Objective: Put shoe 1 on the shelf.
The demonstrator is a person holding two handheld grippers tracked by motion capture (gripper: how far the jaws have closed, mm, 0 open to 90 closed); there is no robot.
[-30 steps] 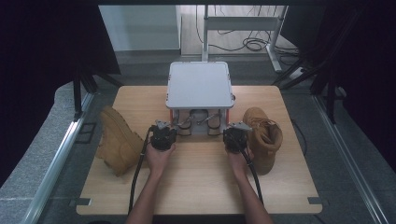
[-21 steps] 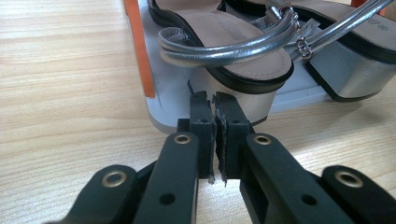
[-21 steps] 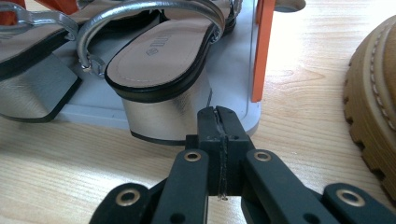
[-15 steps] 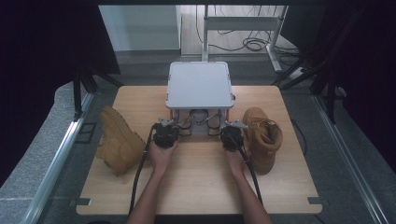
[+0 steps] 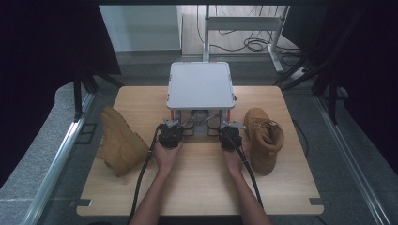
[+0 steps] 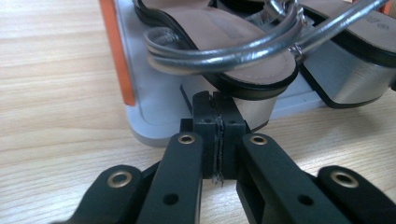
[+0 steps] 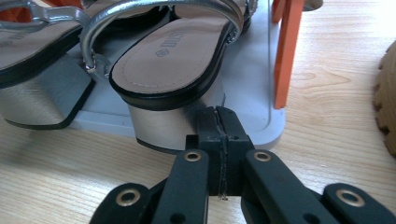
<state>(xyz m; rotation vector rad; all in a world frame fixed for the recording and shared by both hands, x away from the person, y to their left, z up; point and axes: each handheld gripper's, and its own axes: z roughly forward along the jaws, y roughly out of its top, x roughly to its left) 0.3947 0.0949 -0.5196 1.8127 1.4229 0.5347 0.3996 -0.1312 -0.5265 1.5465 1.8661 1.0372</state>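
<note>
While both grippers — left gripper (image 6: 217, 116) and right gripper (image 7: 219, 126) — sit pressed together, empty, we hover at the sandals (image 7: 168, 65) on the rack's (image 5: 201, 84) low shelf, table centre; next: spread jaws, pinch a heel.

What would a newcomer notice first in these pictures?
Two tan boots flank the table: one lying on its side at left, one upright at right. Between them stands a grey two-level rack holding silver block-heeled sandals, with both shut grippers, left and right, at its front.
</note>
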